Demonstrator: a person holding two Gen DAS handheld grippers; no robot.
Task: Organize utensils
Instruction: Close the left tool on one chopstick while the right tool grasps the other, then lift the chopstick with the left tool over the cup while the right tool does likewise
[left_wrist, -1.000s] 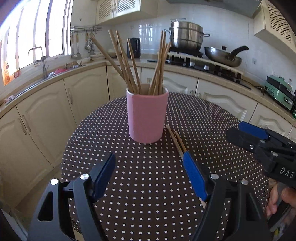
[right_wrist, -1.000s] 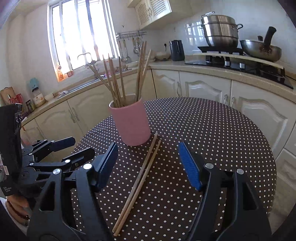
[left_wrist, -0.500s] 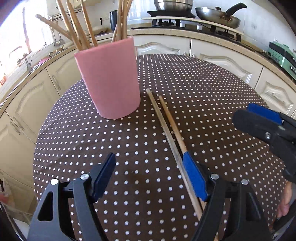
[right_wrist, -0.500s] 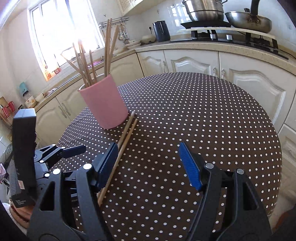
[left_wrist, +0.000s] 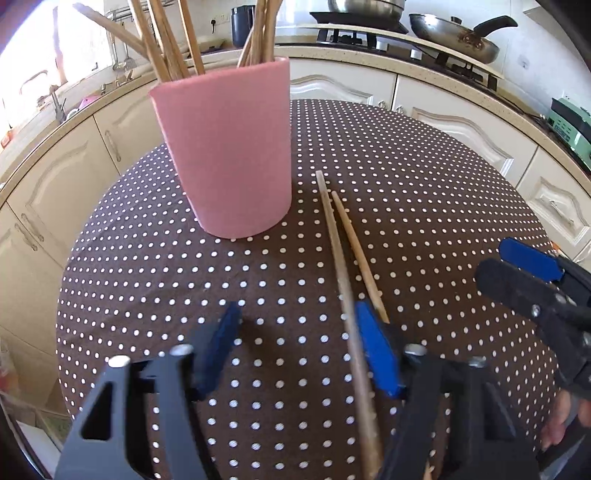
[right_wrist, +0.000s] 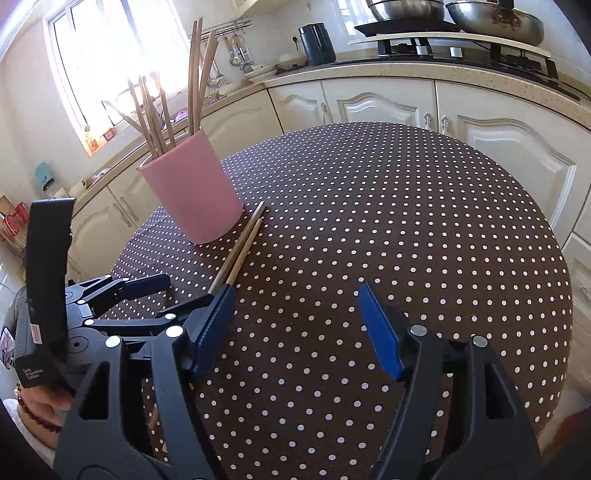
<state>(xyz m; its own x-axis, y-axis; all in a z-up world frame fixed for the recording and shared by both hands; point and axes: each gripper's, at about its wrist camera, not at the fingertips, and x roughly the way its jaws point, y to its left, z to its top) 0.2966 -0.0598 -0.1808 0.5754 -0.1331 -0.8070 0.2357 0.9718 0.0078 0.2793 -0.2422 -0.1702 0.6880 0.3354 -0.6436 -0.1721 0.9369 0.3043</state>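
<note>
A pink cup holding several wooden chopsticks stands on the polka-dot table; it also shows in the right wrist view. Two loose chopsticks lie on the cloth just right of the cup, also in the right wrist view. My left gripper is open and low over the cloth; one chopstick runs between its fingers near the right pad, the other passes behind that pad. My right gripper is open and empty, right of the chopsticks.
The table's round edge drops off to white kitchen cabinets all around. A stove with a pan and pots stands on the back counter. A sink and window are at the left.
My left gripper has dropped toward the table and moved right, so one loose chopstick now lies between its fingers. The right gripper has tilted down and moved slightly forward.
</note>
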